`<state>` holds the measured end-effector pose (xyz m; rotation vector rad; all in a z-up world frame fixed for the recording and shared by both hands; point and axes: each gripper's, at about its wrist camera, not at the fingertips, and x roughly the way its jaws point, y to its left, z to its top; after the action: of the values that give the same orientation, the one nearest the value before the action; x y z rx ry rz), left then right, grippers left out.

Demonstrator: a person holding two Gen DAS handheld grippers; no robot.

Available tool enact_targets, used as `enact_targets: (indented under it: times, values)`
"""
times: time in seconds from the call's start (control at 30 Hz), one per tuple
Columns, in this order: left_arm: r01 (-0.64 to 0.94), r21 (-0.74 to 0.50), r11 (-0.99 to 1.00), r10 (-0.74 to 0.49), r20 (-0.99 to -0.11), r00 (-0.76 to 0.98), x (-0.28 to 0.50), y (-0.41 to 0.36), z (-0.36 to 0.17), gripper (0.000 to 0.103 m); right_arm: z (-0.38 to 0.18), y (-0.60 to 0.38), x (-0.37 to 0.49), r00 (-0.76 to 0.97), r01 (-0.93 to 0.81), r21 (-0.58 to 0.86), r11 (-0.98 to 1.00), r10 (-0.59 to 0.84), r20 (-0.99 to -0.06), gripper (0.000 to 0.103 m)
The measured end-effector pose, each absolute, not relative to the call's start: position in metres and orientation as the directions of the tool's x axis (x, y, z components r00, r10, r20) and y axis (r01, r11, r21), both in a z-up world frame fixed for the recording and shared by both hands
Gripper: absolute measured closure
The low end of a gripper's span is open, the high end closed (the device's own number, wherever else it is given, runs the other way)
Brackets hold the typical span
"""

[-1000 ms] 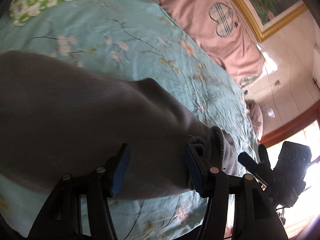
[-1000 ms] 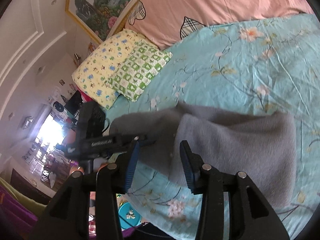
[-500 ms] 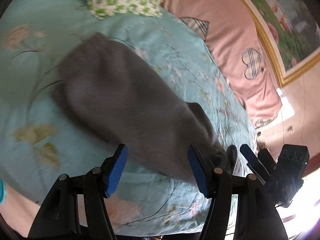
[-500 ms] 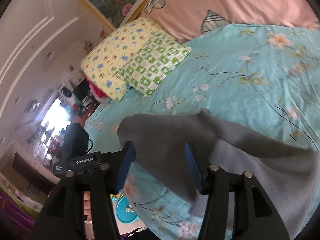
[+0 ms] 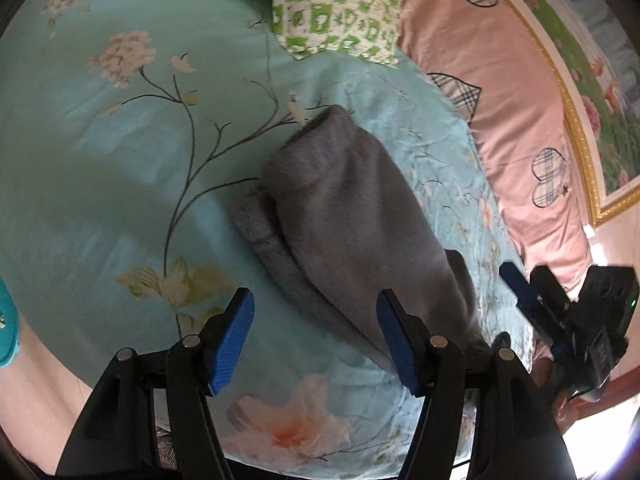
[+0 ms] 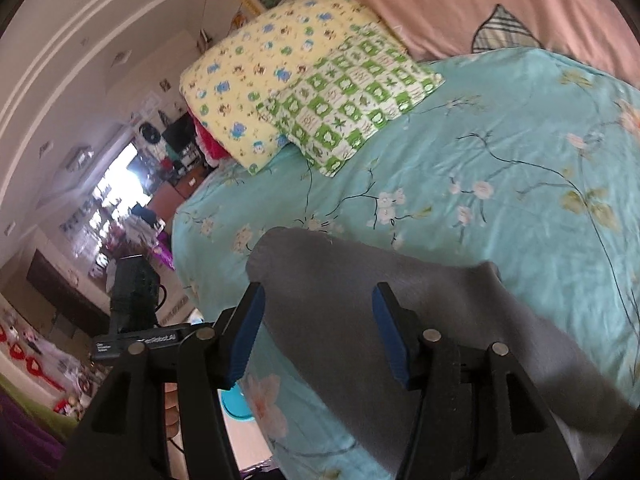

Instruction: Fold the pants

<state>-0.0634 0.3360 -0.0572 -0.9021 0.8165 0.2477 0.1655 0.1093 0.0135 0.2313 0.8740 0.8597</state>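
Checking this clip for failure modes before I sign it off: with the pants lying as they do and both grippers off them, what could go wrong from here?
1. The pants lie near the bed edge; a careless pull might drag them off.
2. The layers sit offset, a lower edge showing at the side; another fold could lock in the misalignment.
3. The left gripper and right gripper are both open, so the next pinch may catch only the top layer.

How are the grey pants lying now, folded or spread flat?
Folded: the grey pants lie doubled on the bedsheet, one layer's edge showing beneath the upper layer. Both grippers are open, holding nothing.
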Motion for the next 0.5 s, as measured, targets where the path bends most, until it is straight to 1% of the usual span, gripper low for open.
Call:
enact_targets:
  times: [0.17,0.5]
  values:
    - [-0.528,-0.619,0.581,-0.147,-0.718,0.68,-0.054,0.344,-0.062,0.039,0.014,0.14,0.199,0.288,-0.606,0.466,0.644,0.724,-0.626,0.046]
    - [-0.57,-0.641,0.515,-0.146,-0.72,0.678,-0.045,0.354,-0.074,0.038,-0.008,0.198,0.256,0.057,-0.722,0.444,0.53,0.685,-0.726,0.046]
